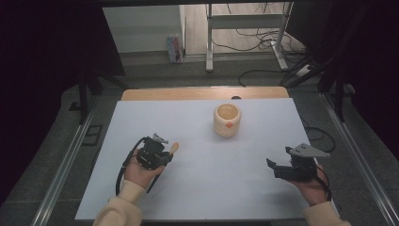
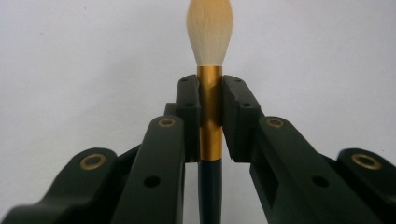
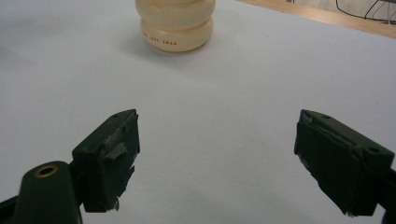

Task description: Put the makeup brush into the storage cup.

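Left gripper [image 2: 210, 114] clamps the gold-ferruled, dark-handled brush with a soft cream bristle tuft [image 2: 209, 107] by its ferrule. Likely light, stiff, slick; hold the metal, spare the bristles. Right gripper [image 3: 217, 158] stands wide, empty; beyond it, the cream ribbed ceramic pot [image 3: 176, 23].

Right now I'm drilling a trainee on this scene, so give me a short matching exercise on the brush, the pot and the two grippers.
Things:
1. brush
2. cream pot
3. right gripper
4. left gripper

States:
A. jaws wide apart, nothing between them
B. stands upright on the white sheet
C. clamped at its gold band
D. shut on a handle

Pairs: 1-C, 2-B, 3-A, 4-D
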Action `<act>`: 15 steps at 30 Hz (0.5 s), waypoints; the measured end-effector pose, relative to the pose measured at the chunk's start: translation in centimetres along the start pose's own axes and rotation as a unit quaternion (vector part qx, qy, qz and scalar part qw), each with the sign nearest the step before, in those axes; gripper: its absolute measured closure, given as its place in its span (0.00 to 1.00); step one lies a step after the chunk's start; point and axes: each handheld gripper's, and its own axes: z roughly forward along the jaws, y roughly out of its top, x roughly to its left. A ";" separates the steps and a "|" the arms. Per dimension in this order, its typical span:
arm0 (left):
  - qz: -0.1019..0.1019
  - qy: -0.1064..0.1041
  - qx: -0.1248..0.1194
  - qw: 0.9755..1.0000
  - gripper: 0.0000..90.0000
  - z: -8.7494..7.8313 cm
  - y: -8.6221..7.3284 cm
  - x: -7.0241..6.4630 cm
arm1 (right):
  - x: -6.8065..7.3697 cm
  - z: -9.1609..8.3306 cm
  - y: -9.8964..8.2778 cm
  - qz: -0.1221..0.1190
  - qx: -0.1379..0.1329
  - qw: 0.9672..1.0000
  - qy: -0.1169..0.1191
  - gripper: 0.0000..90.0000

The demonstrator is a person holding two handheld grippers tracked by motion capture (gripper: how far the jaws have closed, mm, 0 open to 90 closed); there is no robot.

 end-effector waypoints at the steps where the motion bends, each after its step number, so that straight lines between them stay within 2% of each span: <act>1: -0.001 0.000 -0.003 1.000 0.87 -0.1 0.0 0.1 | 0.0 0.0 0.0 0.000 0.000 1.000 0.000 0.16; 15: -0.002 -0.001 -0.032 0.999 0.87 -1.6 0.0 0.3 | 0.1 0.1 0.0 -0.002 0.000 1.000 0.000 0.16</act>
